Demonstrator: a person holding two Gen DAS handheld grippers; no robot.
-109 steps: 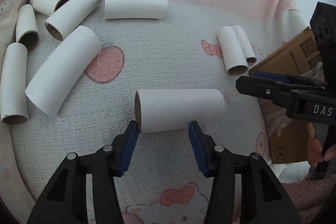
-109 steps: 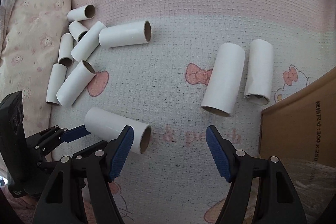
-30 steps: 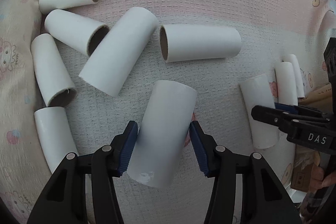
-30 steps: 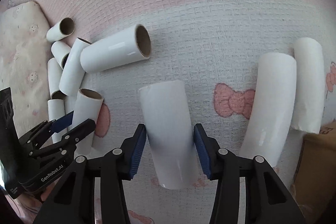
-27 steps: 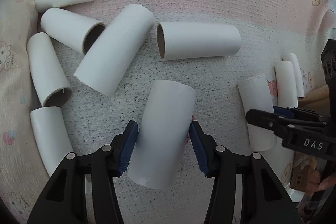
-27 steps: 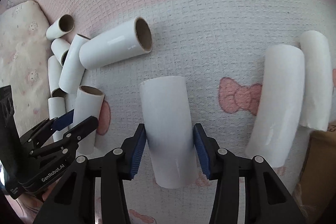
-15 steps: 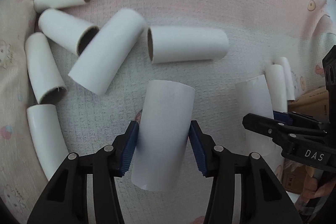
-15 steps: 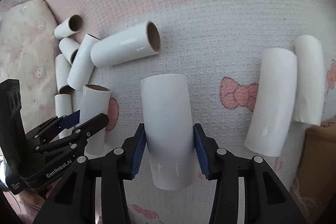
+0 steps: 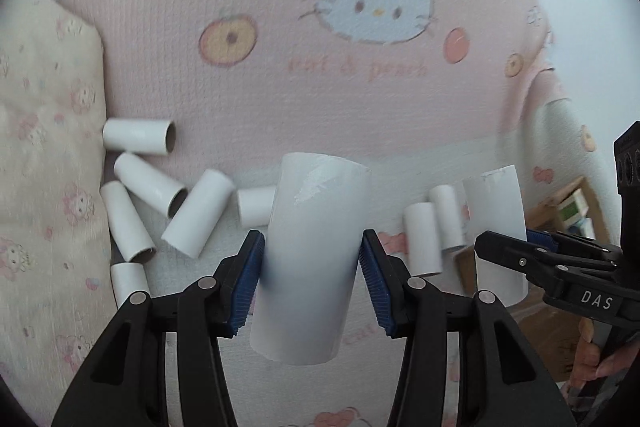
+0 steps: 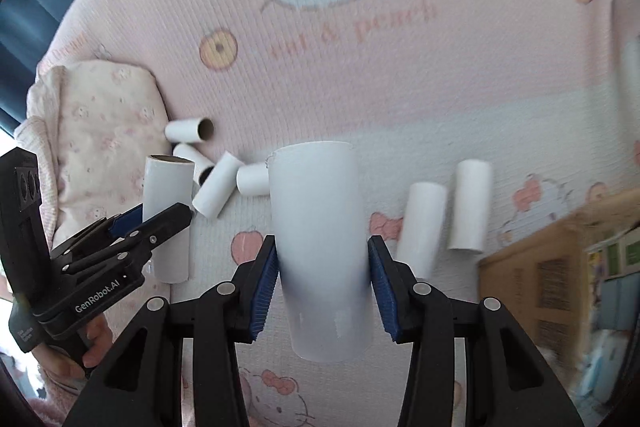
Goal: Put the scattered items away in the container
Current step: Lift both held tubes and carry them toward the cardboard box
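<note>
We hold one tube (image 9: 308, 259) in the left fingers (image 9: 256, 279) and another (image 10: 320, 251) in the right fingers (image 10: 380, 287), above the bed, with several tubes (image 9: 198, 213) beyond them left to box (image 10: 560, 267).

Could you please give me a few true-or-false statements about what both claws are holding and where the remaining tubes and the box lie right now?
1. The left claw is shut on a white tube. True.
2. The right claw is open with nothing in it. False: it grips a second white tube.
3. Two tubes lie side by side on the blanket between the right claw and the cardboard box. True.
4. Every loose tube is already inside the cardboard box. False: a cluster of tubes lies on the blanket beside the floral pillow.
5. The floral pillow lies on the same side as the cardboard box. False: they lie at opposite sides.
</note>
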